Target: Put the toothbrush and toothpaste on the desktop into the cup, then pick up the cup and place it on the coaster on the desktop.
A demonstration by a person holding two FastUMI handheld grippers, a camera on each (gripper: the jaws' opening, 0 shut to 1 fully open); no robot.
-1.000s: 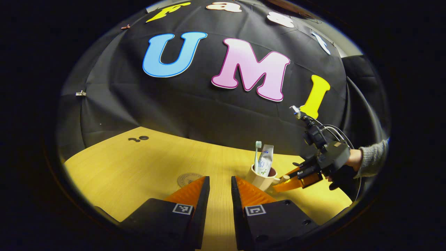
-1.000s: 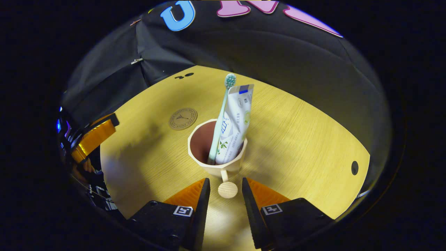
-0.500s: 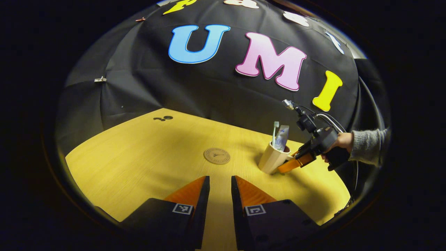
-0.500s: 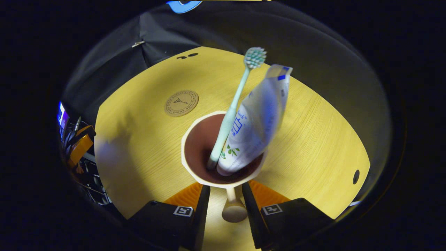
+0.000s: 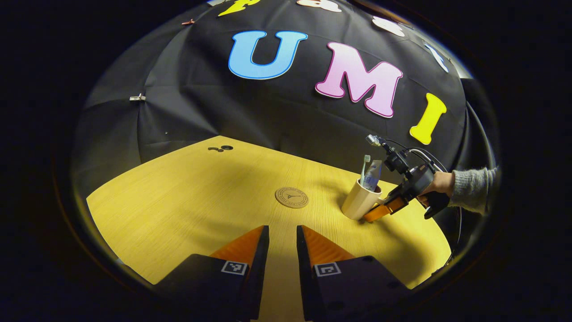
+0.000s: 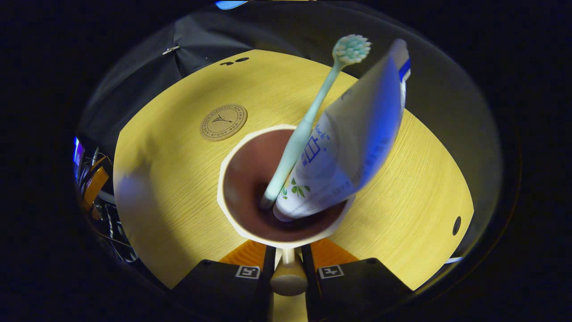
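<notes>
The right gripper (image 6: 288, 268) has its fingers clamped on either side of the cup's knobbed handle (image 6: 288, 281), so the cup (image 6: 282, 185) sits directly ahead of them, upright on the desk (image 6: 178, 188). The toothbrush (image 6: 313, 120) and toothpaste (image 6: 353, 147) stand inside the cup, leaning away from the handle. The coaster (image 6: 223, 122) lies beyond the cup and off to its left, apart from it, so I'd expect a lift and carry that way. The left gripper (image 5: 282, 250) hovers well back from the cup, fingers slightly parted and holding nothing.
</notes>
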